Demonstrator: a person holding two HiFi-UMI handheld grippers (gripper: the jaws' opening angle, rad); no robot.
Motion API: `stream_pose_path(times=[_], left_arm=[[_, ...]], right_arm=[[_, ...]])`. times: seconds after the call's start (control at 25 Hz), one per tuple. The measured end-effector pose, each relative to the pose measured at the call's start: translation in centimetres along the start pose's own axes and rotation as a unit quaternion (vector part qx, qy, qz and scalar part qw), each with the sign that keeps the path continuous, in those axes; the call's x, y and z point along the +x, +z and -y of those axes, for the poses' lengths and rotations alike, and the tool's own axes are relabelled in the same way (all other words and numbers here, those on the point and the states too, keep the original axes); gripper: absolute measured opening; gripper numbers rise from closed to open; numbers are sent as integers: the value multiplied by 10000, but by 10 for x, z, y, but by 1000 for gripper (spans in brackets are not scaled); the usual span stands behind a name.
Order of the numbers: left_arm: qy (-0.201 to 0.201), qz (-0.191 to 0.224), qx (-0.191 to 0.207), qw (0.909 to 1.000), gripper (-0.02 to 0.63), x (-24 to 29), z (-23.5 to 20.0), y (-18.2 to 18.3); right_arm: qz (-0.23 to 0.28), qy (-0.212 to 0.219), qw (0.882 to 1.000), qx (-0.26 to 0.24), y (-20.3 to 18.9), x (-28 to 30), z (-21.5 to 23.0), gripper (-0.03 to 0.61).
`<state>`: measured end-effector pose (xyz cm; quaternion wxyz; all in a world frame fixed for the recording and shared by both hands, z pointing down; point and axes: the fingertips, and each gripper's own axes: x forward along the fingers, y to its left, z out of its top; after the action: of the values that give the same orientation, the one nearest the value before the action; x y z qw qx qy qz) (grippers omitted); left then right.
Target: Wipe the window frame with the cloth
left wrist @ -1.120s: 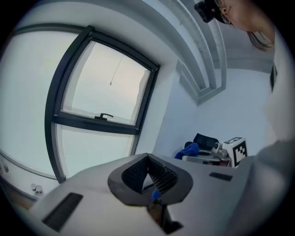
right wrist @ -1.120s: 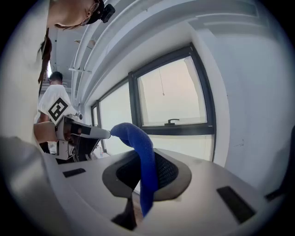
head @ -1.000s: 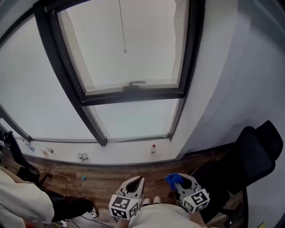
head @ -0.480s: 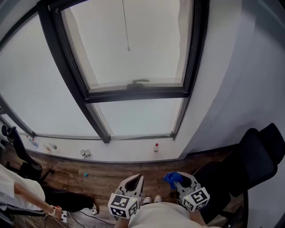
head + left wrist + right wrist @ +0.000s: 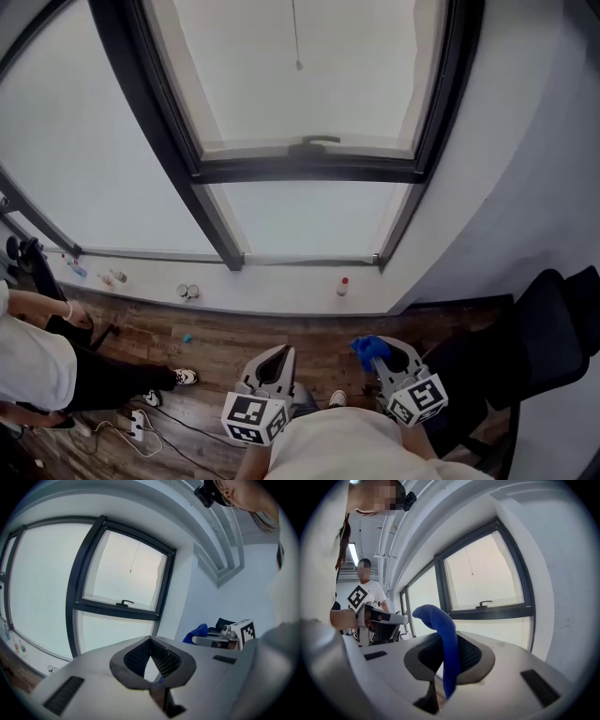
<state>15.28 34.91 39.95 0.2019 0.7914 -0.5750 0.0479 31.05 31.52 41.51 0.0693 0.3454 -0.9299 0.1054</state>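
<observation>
My right tongs pinch a bright-blue cloth, its free end curling limp. My left tongs are closed and empty, and the window frame is at twelve o'clock.

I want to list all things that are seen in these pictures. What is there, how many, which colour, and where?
window frame: one, dark, ahead in the white wall
handle: one, dark, on the frame's crossbar
cord: one, thin, hanging before the upper pane
bottle: one, white with red cap, on the sill at right
jars: two, small, on the sill at left of centre
chair: one, black, at far right
floor: wood, brown, below the sill
cables: a few, on the floor at left
bystander: one, white shirt, at far left
cloth: one, blue, between the right claw's jaws
left claw: shut, empty, bottom centre
right claw: shut on the cloth, bottom right of centre
</observation>
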Motion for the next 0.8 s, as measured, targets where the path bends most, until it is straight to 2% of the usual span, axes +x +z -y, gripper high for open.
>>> stream_pose_path(times=[0.16,0.48,0.8], left_arm=[[178,13,-148,9997,9,-13,-57,12],[484,21,61,9988,8,-41,-187,56],[928,-30,-308,9952,9,-43,-280,53]], right_arm=[[-41,82,9999,51,8,55,-20,44],[193,117,9997,55,48,168,-68,44],[-344,149,9993,64,31,237,-76,44]])
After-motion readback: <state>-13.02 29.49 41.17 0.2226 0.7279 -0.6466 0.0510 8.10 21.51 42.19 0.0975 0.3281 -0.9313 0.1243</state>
